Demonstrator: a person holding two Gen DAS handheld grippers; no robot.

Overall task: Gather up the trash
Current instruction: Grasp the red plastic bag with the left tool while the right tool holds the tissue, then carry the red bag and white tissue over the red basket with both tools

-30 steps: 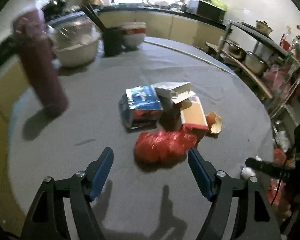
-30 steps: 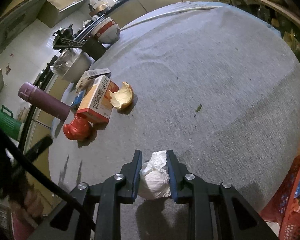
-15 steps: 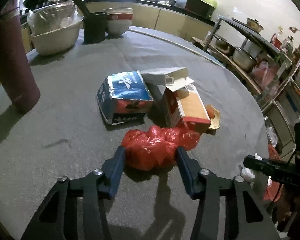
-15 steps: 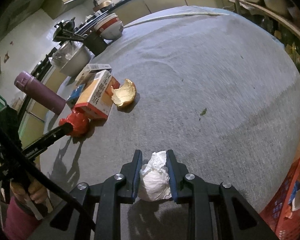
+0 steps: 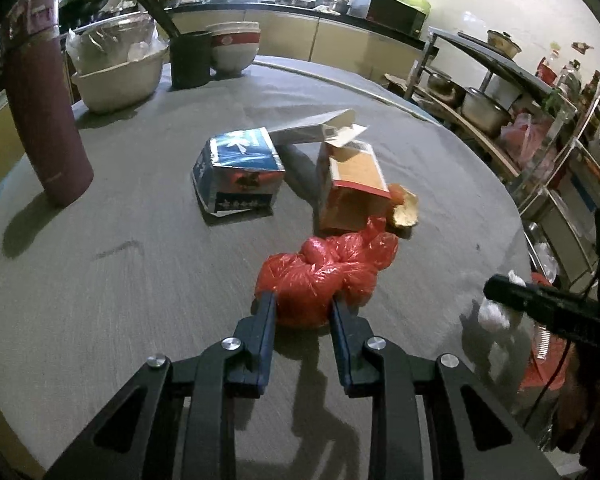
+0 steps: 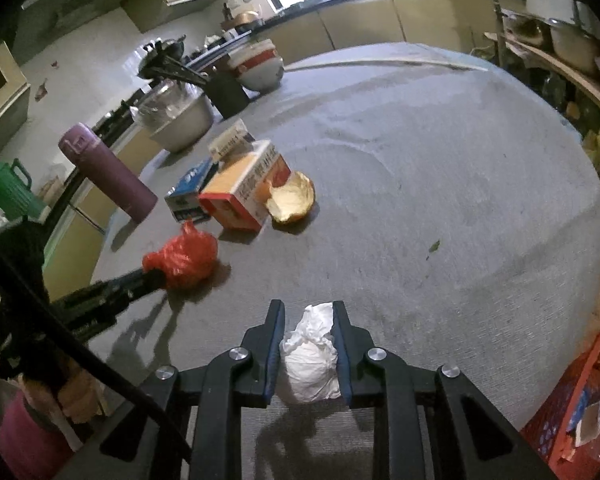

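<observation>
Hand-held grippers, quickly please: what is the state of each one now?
Left hand-held gripper: just closed on the red plastic bag.
Right hand-held gripper: shut on the white crumpled tissue.

Left gripper [image 5: 303,304] angled downward, jaws just closing in, pads touching both sides of a load, right gripper [image 6: 306,322] angled downward, jaws clamped on a load

A home kitchen: counter [image 5: 340,8], stacked bowls [image 5: 233,46], pots [image 5: 482,110] on shelves

Three boxes [image 5: 240,172], two bowls [image 5: 116,76]
</observation>
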